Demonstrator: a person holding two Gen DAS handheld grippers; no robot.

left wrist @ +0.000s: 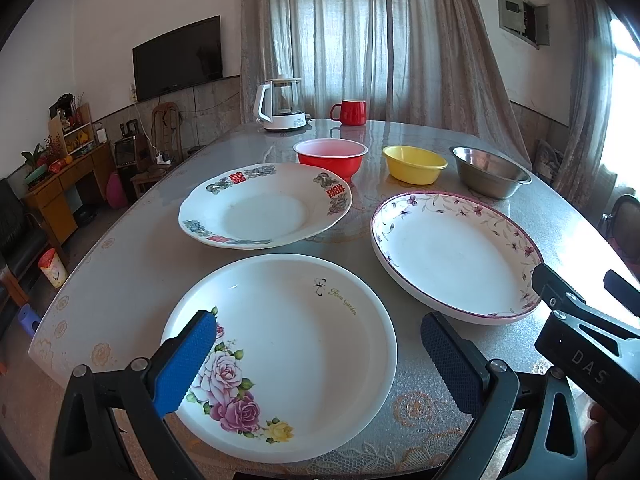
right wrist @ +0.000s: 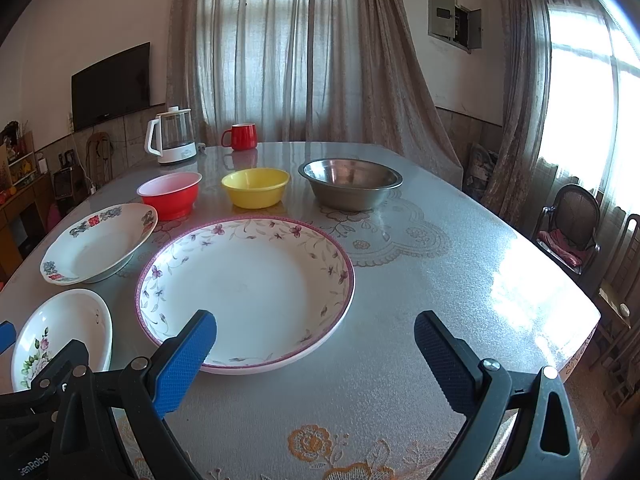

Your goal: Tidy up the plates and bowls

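Both grippers spread, empty. Left gripper [left wrist: 316, 364] over rose plate [left wrist: 288, 356], near table [left wrist: 132, 264] edge. Right gripper [right wrist: 316, 360] just short of vine plate [right wrist: 248, 288]'s near rim. Bowls [right wrist: 256, 188] far, in a row.

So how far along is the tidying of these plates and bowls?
Nothing looks done yet. The three plates, rose, red-character and purple-vine, lie apart, unstacked. The red, yellow and steel bowls stand in a row, not nested. Both tongs, left and right, hang open and empty. All stacking remains.
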